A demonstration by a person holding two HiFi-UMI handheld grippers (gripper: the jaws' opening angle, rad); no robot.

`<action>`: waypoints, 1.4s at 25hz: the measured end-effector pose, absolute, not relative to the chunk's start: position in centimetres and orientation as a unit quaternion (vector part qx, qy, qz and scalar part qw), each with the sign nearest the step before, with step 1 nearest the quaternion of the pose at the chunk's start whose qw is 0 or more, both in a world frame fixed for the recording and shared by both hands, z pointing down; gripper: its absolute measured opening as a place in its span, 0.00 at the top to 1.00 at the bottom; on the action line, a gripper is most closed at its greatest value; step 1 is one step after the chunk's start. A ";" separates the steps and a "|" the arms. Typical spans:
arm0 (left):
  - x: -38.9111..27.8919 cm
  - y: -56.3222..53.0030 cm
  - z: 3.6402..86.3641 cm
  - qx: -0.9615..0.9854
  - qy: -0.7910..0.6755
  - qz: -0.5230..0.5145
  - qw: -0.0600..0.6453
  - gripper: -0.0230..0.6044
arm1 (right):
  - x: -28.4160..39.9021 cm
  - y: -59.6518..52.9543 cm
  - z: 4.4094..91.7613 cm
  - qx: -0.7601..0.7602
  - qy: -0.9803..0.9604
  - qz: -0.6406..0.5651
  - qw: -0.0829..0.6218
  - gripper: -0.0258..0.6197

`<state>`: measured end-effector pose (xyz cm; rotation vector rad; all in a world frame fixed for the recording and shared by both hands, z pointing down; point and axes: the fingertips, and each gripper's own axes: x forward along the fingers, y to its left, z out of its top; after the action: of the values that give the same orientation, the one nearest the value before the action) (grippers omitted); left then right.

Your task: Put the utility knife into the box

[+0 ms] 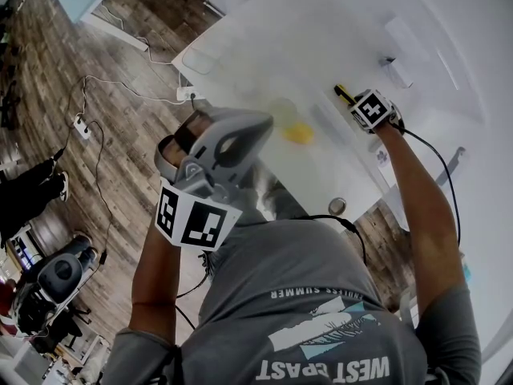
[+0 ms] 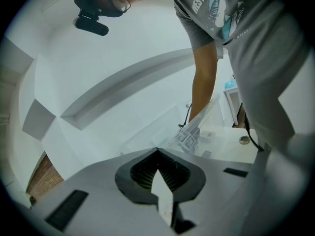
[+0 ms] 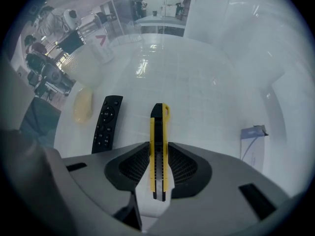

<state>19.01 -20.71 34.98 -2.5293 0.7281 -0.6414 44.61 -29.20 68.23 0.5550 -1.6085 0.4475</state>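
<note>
White table (image 3: pixel 206 77) under everything. Right gripper (image 3: pixel 159 149) is the one on the job, pointing down at it. Left gripper (image 2: pixel 157 150) hangs near the torso, jaws closed on nothing. Utility knife (image 3: pixel 159 119) sits dead centre between the right jaws, long axis running along the gap, square to the closing direction, far end poking out past the tips. Pads meet both flanks (no gap I can see), so I read it as gripped. Whether it rests on the table, can't tell. Remote (image 3: pixel 106 124) lies just left of it, roughly parallel. Knife: slim yellow body, black strip down the middle, greyish metal at the near end.
</note>
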 end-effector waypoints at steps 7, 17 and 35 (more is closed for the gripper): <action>19.0 -20.4 34.5 -0.912 0.259 -0.226 0.222 0.95 | 43.7 -30.4 65.1 0.268 -0.717 0.161 0.623 0.78; 19.1 -19.4 33.4 -0.916 0.247 -0.207 0.237 0.95 | 39.0 -31.6 52.8 0.318 -0.786 0.064 0.526 0.94; 18.8 -16.8 32.3 -0.925 0.224 -0.180 0.251 0.95 | 33.3 -24.1 31.5 0.388 -0.848 -0.084 0.350 0.94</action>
<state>18.78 -16.77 32.29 -2.5165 0.6086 -0.4898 33.32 -24.05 31.50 1.0049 -2.1978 -0.2179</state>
